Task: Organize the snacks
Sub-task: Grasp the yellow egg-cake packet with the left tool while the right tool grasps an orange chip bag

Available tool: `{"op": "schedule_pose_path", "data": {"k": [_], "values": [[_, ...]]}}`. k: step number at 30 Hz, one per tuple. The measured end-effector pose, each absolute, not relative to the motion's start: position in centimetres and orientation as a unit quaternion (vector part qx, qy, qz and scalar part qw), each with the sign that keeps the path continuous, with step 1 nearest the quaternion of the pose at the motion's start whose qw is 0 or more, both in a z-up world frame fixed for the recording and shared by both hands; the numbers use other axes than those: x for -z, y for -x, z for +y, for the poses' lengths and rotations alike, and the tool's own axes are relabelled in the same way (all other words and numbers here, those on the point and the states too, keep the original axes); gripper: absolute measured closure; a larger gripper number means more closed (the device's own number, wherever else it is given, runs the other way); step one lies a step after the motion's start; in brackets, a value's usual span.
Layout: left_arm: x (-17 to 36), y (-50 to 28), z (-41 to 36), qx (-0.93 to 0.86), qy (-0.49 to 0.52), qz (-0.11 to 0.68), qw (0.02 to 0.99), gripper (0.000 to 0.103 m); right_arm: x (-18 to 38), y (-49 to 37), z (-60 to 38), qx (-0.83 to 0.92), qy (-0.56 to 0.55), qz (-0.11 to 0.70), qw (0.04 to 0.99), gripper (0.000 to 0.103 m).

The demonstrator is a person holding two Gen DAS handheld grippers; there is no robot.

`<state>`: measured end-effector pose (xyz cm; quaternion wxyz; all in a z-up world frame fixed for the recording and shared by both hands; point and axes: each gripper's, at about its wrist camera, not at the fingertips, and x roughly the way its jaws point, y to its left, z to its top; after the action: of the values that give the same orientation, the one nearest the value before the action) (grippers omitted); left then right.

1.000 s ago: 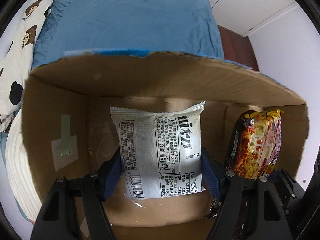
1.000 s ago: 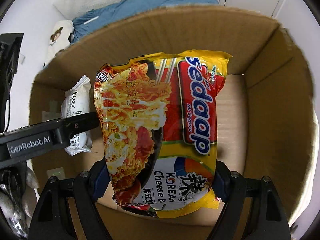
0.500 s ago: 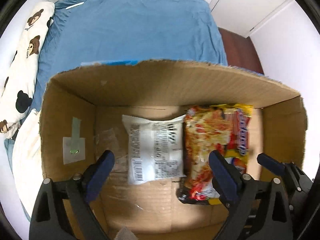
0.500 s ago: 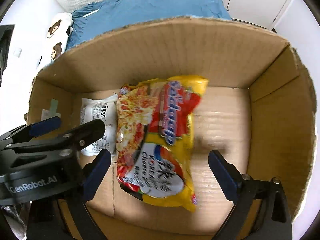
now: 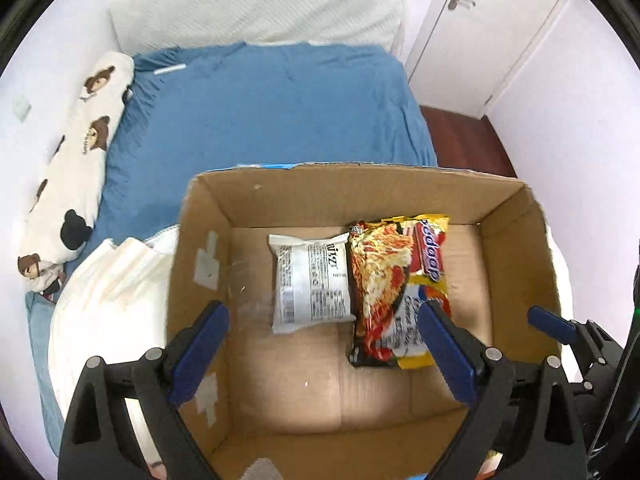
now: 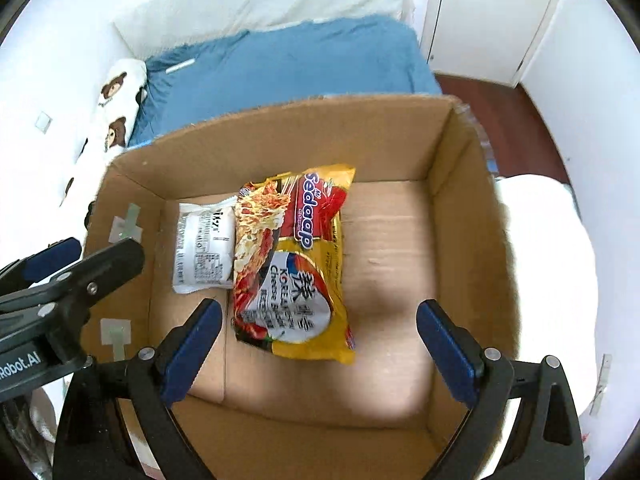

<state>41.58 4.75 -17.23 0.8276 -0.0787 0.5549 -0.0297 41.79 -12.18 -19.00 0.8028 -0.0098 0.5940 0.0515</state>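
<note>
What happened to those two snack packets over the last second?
Both were let go. The left gripper dropped the white packet, the right gripper the yellow noodle packet; they now lie flat, side by side. Both grippers opened and pulled back. The cardboard box stayed put.

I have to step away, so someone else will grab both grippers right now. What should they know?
Left hand-held gripper: open, empty, above the cardboard box.
Right hand-held gripper: open, empty, also above the box.
In the box: white snack packet lying flat, yellow Sedaap noodle pack beside it on the right, edges touching or overlapping.
Done: both packs are in the box.
Left: no other snacks are in view; look for more outside the frames.
</note>
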Motion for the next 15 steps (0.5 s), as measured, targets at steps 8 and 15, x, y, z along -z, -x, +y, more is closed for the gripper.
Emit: {"op": "schedule_pose_path", "data": {"k": [8,15], "values": [[14.3,-33.9,4.9,0.021,0.081,0.522,0.849,0.006,14.7,-35.6,-11.8,-0.058,0.023,0.549,0.833,0.003],[12.2,-27.7,5.2,0.007,0.083,0.496,0.864,0.006,13.1,-29.8,-12.1,-0.07,0.013,0.529,0.845,0.003]]}}
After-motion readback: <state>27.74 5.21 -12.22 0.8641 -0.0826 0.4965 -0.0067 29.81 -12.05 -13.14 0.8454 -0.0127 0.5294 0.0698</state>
